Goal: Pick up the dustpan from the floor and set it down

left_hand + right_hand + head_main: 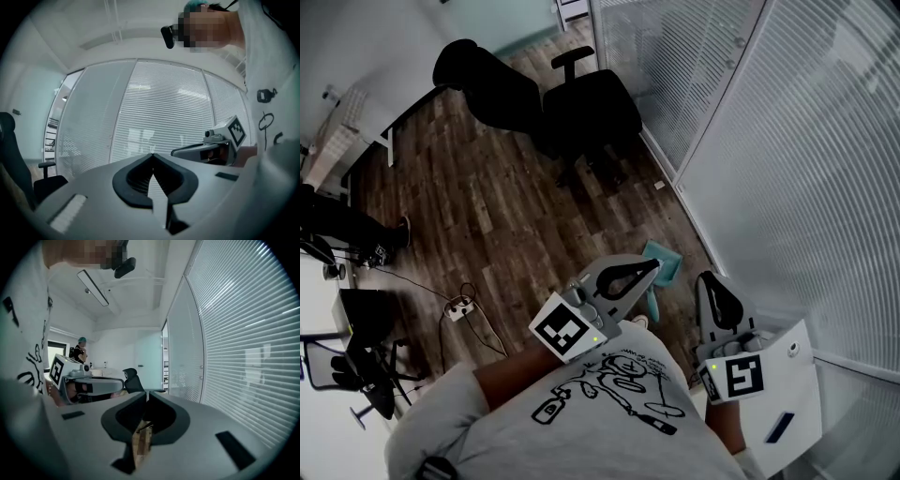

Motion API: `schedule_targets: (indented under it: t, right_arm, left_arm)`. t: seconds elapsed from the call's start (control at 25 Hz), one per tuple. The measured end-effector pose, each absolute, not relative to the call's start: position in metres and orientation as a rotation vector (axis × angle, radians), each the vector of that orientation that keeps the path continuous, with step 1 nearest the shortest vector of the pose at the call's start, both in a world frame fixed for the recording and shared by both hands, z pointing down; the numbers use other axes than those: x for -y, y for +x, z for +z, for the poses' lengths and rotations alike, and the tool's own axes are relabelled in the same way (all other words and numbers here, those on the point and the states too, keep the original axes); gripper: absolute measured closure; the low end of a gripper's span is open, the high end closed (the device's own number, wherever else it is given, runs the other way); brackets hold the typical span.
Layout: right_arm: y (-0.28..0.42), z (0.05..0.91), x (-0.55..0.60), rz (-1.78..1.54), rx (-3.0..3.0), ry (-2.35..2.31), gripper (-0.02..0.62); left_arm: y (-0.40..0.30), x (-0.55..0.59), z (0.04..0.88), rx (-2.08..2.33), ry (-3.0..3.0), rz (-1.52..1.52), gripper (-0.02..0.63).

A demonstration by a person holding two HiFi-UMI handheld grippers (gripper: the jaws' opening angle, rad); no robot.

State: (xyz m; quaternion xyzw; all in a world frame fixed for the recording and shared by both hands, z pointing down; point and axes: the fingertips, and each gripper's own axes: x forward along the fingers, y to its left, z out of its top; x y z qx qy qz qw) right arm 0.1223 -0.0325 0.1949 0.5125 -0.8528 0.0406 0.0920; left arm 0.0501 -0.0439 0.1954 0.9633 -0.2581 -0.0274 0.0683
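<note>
Head view, looking steeply down: a person in a grey printed T-shirt holds a pair of tongs in each hand at chest height above a dark wooden floor. The left tongs point up and to the right in the picture. Their tips overlap the teal dustpan, which lies on the floor close to the foot of a glass wall with blinds. The right tongs are just beside it to the right and point up the picture. Neither pair touches the dustpan. Two black office chairs stand farther back. A white surface fills the lower right corner.

Left gripper view: the left tongs are clenched, their tips meeting with nothing between them. They face the blinds. The right tongs show at the right, at about the same height.

Right gripper view: the right tongs are clenched too and hold nothing. Beyond them is a black chair. The left tongs show at the left, and a second person stands far back. The dustpan is not in either gripper view.
</note>
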Motion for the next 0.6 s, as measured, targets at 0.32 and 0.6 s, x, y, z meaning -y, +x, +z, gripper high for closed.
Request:
schedule_targets:
  t: [0.32, 0.6]
  right_arm:
    - [0.1194, 0.1998, 0.0335, 0.143, 2.534, 1.532, 0.578]
    - [0.1162, 0.2003, 0.0387, 0.147, 2.547, 1.522, 0.578]
  left_arm:
    - [0.0448, 0.0457, 0.1975, 0.794, 2.892, -0.078, 0.604]
    - [0.0447, 0.0485, 0.2, 0.797, 2.892, -0.066, 0.604]
